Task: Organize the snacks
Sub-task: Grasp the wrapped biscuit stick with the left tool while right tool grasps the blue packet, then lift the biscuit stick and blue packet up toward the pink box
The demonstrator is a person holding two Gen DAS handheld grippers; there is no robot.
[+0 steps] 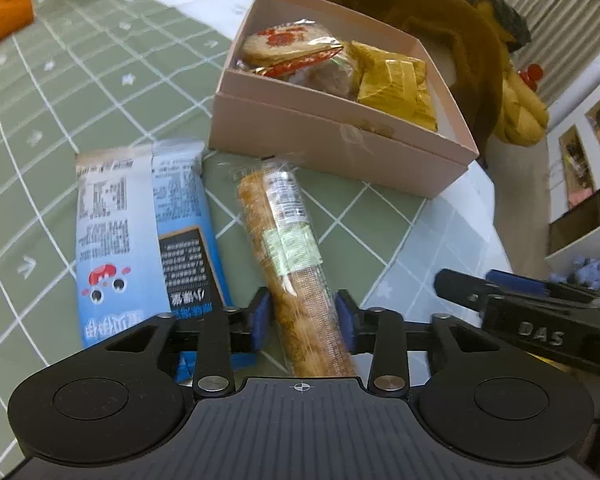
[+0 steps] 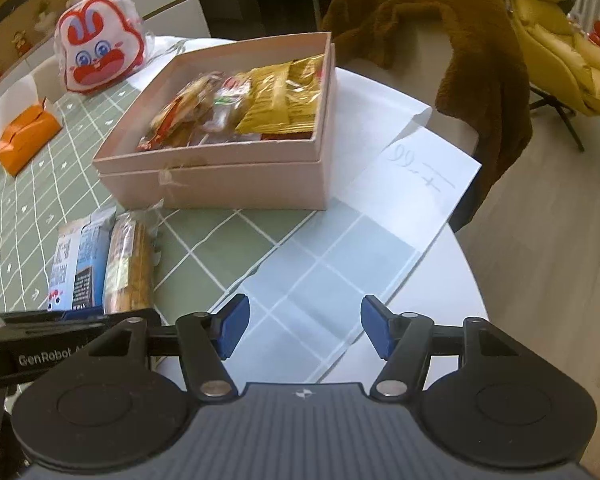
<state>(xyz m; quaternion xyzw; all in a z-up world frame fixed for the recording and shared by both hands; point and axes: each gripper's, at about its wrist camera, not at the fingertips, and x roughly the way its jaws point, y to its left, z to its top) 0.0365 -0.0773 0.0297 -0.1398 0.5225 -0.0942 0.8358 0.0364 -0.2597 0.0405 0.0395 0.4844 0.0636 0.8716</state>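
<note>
A long biscuit stick in a clear wrapper (image 1: 288, 248) lies on the green checked cloth, and my left gripper (image 1: 303, 320) is shut on its near end, both blue pads against the wrapper. Just left of it lies a blue and white snack packet (image 1: 140, 240). Behind them stands an open pink box (image 1: 340, 136) holding round crackers in red-printed wrap and yellow packets. In the right wrist view the pink box (image 2: 220, 184), the biscuit stick (image 2: 130, 268) and the blue packet (image 2: 76, 272) sit to the left. My right gripper (image 2: 305, 328) hovers open over bare cloth with nothing between its fingers.
An orange tissue box (image 2: 26, 140) and a red and white rabbit bag (image 2: 100, 56) sit at the far left of the table. A white sheet of paper (image 2: 420, 184) lies right of the box by the round table edge. A brown coat (image 2: 440, 40) hangs over a chair behind.
</note>
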